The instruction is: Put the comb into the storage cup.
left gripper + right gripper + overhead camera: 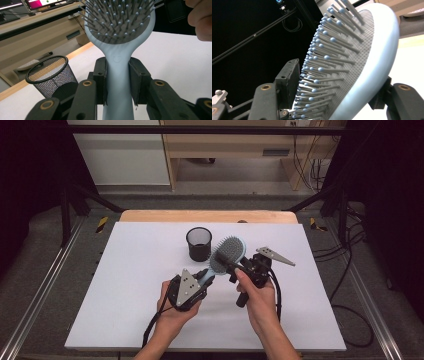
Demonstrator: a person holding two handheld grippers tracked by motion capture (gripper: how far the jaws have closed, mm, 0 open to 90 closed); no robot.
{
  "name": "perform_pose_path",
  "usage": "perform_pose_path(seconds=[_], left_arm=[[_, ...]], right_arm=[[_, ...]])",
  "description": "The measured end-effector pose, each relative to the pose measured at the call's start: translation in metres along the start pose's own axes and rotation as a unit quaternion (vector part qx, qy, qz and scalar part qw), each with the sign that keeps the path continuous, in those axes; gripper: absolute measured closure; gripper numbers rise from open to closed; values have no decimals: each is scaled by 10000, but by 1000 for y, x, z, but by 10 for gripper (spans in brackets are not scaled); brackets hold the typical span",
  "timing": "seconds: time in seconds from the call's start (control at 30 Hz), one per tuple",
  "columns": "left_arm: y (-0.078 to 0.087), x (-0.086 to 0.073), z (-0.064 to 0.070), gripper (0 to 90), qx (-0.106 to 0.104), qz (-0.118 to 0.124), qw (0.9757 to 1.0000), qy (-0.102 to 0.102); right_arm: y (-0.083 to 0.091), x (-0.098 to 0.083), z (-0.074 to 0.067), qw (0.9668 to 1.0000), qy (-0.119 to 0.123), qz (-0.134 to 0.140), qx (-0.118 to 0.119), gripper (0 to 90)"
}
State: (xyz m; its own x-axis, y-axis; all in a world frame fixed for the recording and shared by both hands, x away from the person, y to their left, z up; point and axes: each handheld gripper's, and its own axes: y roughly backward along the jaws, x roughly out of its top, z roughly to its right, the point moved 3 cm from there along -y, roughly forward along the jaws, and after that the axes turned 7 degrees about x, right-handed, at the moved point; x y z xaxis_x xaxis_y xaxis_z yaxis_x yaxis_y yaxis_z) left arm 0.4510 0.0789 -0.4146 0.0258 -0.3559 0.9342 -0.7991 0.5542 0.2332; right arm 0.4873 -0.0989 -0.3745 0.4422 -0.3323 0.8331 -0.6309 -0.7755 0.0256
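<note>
I see the white table (125, 270) wide and bare to the left, with more bare surface toward its near edge; the mesh cup (199, 243) stands just behind the work. My left gripper (117, 82) is clamped on the hairbrush (227, 252) handle, head raised above the table. My right gripper (337, 100) straddles the brush head, one jaw at the bristle tips, one behind; whether they press I cannot tell.
</note>
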Motion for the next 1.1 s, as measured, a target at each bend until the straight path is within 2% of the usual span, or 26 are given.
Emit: perform_pose_path(seconds=[0.17, 0.37, 0.47, 0.73, 0.87, 0.97, 1.1], left_arm=[[-1, -5, -3, 696, 1, -88, 10000, 32], [-4, -10, -7, 696, -33, -188, 9997, 125], [-5, -12, -9, 695, -99, -201, 9995, 220], [-9, -13, -11, 694, -137, -201, 9993, 280], [-8, -16, -14, 693, -221, -247, 9985, 446], [-7, -20, -15, 693, -216, -228, 9983, 482], [-8, -25, -18, 689, -204, -249, 9977, 592]], right_arm=[[-3, -1, -1, 9999, -124, -10, 74, 433], [-7, -6, -2, 9998, -112, -5, 142, 473], [-8, -6, -2, 9998, -84, 8, 178, 491], [-10, -4, -3, 9998, 11, -4, 218, 518], [-14, -6, -4, 9999, 49, -47, 155, 522], [-17, -8, -7, 9998, 142, -100, 131, 522], [-22, -10, -5, 9997, 129, -146, 111, 522]])
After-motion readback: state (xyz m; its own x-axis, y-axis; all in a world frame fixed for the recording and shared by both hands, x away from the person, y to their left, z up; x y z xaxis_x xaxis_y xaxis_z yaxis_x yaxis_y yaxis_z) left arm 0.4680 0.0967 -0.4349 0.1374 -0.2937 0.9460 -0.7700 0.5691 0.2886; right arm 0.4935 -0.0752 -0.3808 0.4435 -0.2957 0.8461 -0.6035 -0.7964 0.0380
